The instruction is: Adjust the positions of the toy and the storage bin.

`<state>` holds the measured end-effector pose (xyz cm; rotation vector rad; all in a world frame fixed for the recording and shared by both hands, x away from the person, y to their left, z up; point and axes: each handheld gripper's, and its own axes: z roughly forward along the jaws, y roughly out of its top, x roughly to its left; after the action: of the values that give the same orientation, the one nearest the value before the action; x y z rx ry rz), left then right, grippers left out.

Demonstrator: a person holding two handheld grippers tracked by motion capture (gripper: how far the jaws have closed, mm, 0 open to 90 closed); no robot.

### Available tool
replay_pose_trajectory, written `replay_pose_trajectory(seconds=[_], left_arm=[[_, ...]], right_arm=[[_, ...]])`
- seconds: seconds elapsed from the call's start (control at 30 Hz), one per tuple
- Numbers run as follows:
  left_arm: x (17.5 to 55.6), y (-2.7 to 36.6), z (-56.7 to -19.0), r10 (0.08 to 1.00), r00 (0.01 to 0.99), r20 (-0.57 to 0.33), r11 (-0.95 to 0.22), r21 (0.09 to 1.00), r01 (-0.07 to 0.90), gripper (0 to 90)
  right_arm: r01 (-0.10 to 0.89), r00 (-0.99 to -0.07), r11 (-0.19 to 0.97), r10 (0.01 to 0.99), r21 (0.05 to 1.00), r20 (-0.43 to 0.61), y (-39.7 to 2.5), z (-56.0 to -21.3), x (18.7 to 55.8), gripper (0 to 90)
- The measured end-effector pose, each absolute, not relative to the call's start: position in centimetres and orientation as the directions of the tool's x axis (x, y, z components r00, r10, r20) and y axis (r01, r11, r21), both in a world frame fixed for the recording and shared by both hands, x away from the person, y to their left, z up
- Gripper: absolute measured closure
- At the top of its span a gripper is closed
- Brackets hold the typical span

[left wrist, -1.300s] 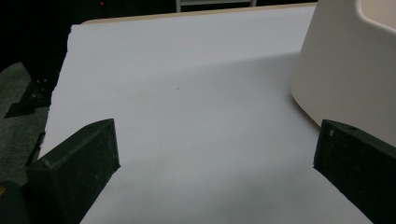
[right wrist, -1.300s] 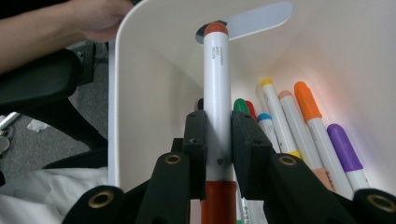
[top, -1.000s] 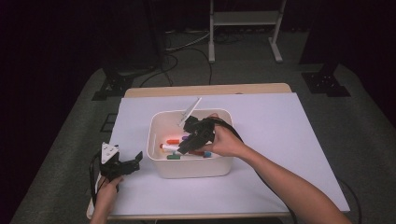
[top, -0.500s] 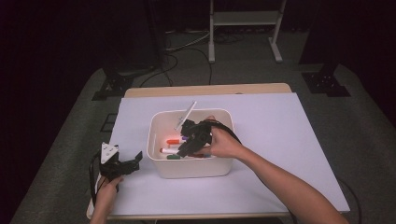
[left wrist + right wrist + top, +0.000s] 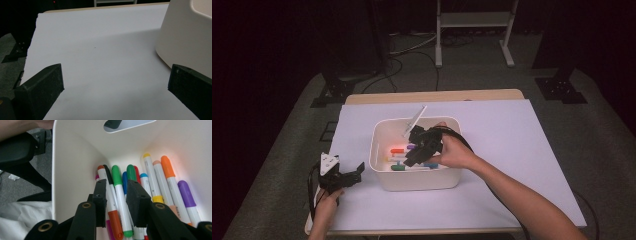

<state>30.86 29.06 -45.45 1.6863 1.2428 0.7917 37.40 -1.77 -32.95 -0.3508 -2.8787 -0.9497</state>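
R gripper (image 5: 419,147) was down inside the white bin (image 5: 382,170), a smooth, rounded-corner plastic tub w/ an oval handle slot (image 5: 127,125) in its wall. In the right gripper view its two blocky black jaws, matte and slightly grainy, stood narrowed around a green-capped marker (image 5: 121,200), but whether the pads actually pressed it I couldn't tell. Markers lay side by side on the bin floor: cylindrical white barrels w/ glossy caps – orange marker (image 5: 170,182), purple marker (image 5: 187,197), one w/ a yellow cap and band (image 5: 151,177), plus blue, red, black ends packed behind. A pale flat stick (image 5: 414,120) leaned on the bin's far rim.

L gripper (image 5: 357,172) sat on the white paper sheet (image 5: 512,150) covering the table, just left of the bin, apart from it. Left gripper view: jaws spread wide, nothing between them, only smooth matte paper; bin's curved outer wall (image 5: 185,42) near the right jaw. L hand (image 5: 326,205) held it from the table's near edge.
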Motion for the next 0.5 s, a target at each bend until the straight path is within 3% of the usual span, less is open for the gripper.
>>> replay_pose_trajectory(seconds=[0.5], left_arm=[[30.8, 29.1, -45.4, 0.954, 0.299, -0.011, -0.113, 0.911, 0.397, 0.0]], right_arm=[[0.288, -0.957, 0.725, 0.228, 0.626, 0.177, -5.6, -30.9, 37.0, 57.9]])
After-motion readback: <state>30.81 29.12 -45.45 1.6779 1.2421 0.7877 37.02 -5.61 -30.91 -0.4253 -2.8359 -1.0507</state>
